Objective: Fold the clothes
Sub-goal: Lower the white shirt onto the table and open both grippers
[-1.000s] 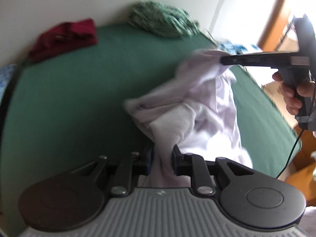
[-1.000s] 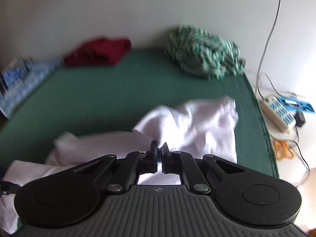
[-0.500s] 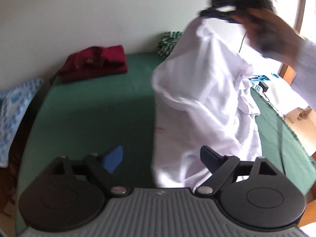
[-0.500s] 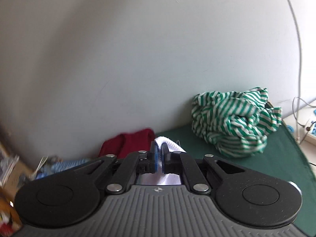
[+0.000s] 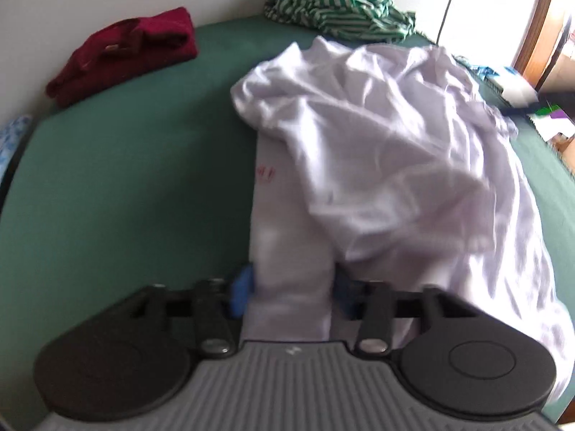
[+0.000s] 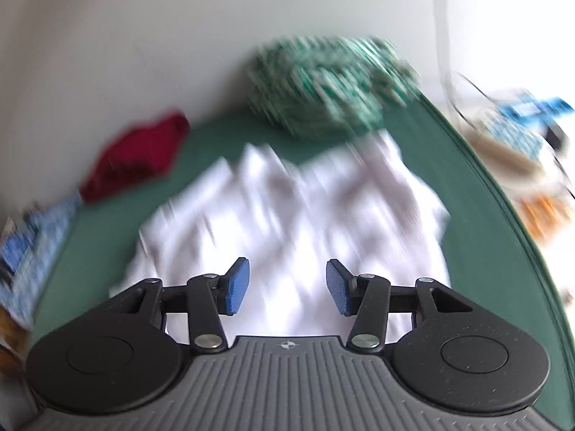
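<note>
Nearest us the left gripper [image 5: 293,292] was closing on a band of the white shirt [image 5: 377,151], fabric between its pads; the right gripper [image 6: 286,289] was opening, empty, above it; we judged the shirt light, limp, best pinched at hem or shoulders; it lay rumpled on the green bed [image 5: 118,179], short of the striped garment [image 5: 334,10].

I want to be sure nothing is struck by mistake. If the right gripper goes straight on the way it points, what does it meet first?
Most likely the crumpled white cotton garment on the green table cover. The right gripper has its jaws opening with nothing between them, and the cloth lies directly ahead; blur leaves the depth uncertain.
</note>
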`<state>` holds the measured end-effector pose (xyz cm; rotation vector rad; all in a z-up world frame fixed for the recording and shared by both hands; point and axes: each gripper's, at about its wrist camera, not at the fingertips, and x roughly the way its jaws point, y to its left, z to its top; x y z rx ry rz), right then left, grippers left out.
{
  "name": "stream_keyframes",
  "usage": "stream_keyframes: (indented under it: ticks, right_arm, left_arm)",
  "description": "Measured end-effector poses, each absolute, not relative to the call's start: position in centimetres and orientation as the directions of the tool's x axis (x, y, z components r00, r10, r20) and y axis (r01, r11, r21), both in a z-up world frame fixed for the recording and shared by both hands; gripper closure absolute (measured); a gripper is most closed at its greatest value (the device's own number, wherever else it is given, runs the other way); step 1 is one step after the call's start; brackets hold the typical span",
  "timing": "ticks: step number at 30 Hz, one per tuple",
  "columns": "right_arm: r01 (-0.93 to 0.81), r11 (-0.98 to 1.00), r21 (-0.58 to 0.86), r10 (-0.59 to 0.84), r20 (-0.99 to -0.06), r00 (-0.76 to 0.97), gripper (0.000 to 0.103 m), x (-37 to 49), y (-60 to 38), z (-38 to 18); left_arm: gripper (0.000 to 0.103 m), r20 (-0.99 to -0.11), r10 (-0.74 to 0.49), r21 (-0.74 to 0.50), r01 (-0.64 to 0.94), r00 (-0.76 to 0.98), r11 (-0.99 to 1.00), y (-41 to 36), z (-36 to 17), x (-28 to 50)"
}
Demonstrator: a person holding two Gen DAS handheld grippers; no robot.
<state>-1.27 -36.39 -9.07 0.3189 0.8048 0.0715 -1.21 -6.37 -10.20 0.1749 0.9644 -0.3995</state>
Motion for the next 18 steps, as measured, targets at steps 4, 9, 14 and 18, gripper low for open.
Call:
stream_keyframes:
  ticks: [4, 9, 14, 18]
  right_arm:
    - [0.128, 0.955, 0.267, 0.128, -0.761, 0.636, 0.052, -6.8, -36.6, -11.7]
    - [0.149, 0.949, 0.279, 0.124, -0.762, 0.635, 0.049, -9.4, -35.7, -12.3]
    - [0.091, 0.958, 0.271, 0.15, -0.749, 0.645, 0.039, -9.1, -33.9, -12.0]
    - [0.062, 0.969, 0.241, 0.151, -0.768, 0.623, 0.037, -8.5, -32.9, -12.5]
  left_arm:
    - [0.087, -0.818, -0.167, 0.035, 0.337, 0.551, 0.941, -4.5, -9.7, 2.9]
    - [0.082, -0.759, 0.119, 0.18, 0.03, 0.64, 0.983, 3.0, -7.3, 8.2]
    - [0.068, -0.78, 0.039, 0.012, -0.048, 0.624, 0.999, 9.3, -5.2, 7.5]
    - [0.019, -0.711, 0.144, 0.182, -0.018, 0.688, 0.983, 7.2, -5.3, 3.7]
